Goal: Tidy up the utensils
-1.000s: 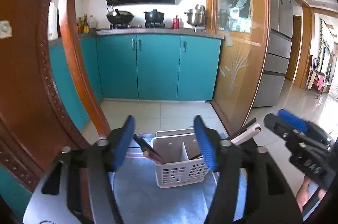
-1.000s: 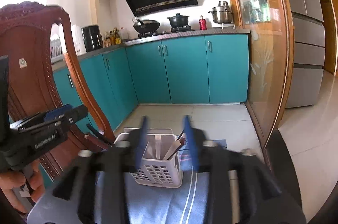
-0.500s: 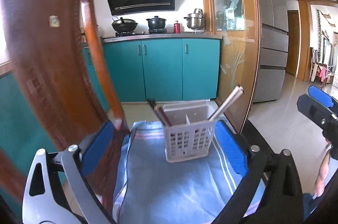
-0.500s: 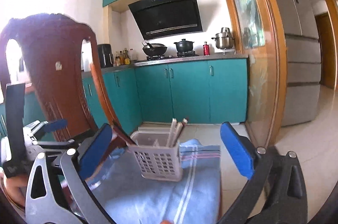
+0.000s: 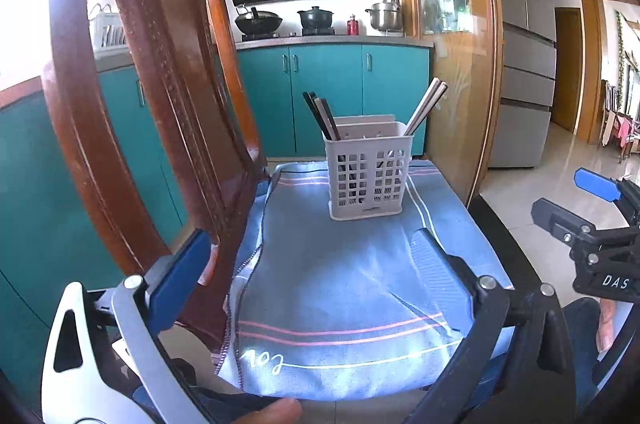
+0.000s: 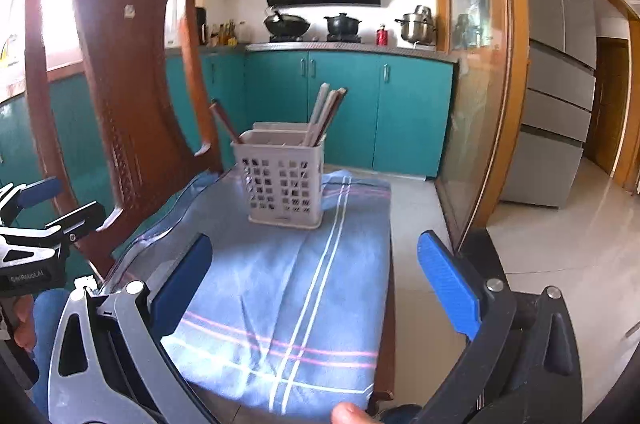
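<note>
A white perforated utensil holder (image 5: 368, 170) stands upright on a blue striped cloth (image 5: 344, 284); it also shows in the right wrist view (image 6: 282, 178). Dark chopsticks (image 5: 320, 114) lean out of its left compartment and pale chopsticks (image 5: 426, 108) out of its right. My left gripper (image 5: 308, 264) is open and empty, well short of the holder. My right gripper (image 6: 314, 272) is open and empty, also back from the holder. The right gripper's body shows at the right edge of the left wrist view (image 5: 592, 236).
A carved wooden chair back (image 5: 160, 84) stands close on the left, touching the cloth's edge; it also shows in the right wrist view (image 6: 120, 64). A glass door with a wooden frame (image 5: 476, 64) is to the right. Teal kitchen cabinets (image 5: 332, 92) lie behind.
Both grippers have opened wide and drawn back from the holder, which now looks smaller and farther. The chopsticks stay in the holder.
</note>
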The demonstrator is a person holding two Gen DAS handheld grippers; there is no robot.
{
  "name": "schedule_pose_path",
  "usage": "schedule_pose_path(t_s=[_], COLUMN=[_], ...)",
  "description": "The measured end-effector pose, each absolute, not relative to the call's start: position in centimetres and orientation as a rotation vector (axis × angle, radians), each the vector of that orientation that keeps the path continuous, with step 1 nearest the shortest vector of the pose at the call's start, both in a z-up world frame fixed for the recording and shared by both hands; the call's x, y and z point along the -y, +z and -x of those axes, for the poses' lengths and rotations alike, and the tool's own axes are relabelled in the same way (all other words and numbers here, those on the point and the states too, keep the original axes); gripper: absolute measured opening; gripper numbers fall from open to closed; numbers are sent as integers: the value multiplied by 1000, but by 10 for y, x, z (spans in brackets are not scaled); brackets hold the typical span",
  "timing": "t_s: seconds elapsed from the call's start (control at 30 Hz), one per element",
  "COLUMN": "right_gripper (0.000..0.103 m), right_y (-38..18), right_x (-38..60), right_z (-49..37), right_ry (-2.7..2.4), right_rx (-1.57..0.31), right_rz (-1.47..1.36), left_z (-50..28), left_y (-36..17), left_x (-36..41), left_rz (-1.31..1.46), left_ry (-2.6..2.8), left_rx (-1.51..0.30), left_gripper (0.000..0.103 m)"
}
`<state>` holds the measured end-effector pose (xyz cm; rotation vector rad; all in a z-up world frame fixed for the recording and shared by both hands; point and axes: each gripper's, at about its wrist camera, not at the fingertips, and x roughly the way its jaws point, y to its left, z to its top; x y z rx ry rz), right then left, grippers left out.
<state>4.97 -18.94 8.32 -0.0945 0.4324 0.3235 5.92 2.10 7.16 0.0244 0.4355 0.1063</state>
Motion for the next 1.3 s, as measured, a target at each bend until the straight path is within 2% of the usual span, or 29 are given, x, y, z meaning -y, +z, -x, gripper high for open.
schedule_pose_path(t_s=[0.23,1.3], right_gripper=[100,100], right_y=[96,97], right_x=[175,178], right_z=[-36,-33], right_ry=[344,349], right_rx=[-373,-369], right_rz=[127,119], left_z=[-56,-59], left_y=[77,80], left_x=[-28,-19], left_rz=[-26,-30], left_ry=[99,56], left_rx=[-420,-428], left_gripper=[100,100])
